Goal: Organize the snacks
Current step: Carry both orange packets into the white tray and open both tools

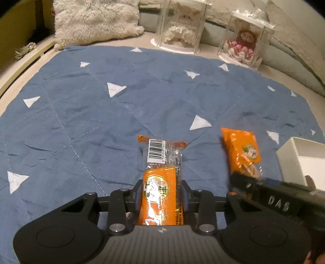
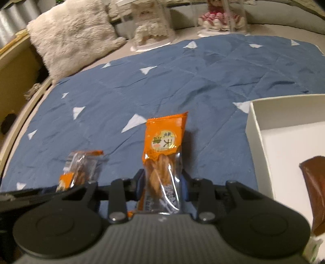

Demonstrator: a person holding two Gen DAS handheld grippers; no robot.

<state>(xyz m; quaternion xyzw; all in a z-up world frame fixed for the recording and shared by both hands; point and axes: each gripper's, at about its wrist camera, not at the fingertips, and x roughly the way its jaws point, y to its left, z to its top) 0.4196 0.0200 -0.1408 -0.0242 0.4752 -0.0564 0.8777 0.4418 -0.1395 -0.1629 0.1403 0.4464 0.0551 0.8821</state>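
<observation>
- While both hands hover low over the blue quilt (image 1: 101,121), each one has a snack clamped, so here we go.
- Left gripper (image 1: 161,195): fingers clenched on an orange snack packet (image 1: 160,182), squeezing its printed lower half from both sides.
- That packet points away from the camera, barcode end out front, its far tip over the quilt.
- Right gripper (image 2: 162,186): fingers pinched on a second orange packet (image 2: 164,150), gripping the clear part where the twisted pastry shows through.
- Its orange label end stands forward and up past the fingertips, above the quilt.
- From the left wrist view, the right gripper comes in from the right edge, its packet sticking out just right of the left one; the two packets sit near each other but apart.
- From the right wrist view, the left hand's packet shows blurred at lower left.
- White open box (image 2: 262,130) sits on the quilt at the right, close to the right gripper.
- Inside the box lies a brown packet (image 2: 316,188) against the right edge of the view.
- Farther back: a fluffy cream cushion (image 1: 95,18) at the left, and two clear display cases (image 1: 180,26) holding dolls beyond the quilt.
- Quilt is wrinkled, dotted with white triangles.
</observation>
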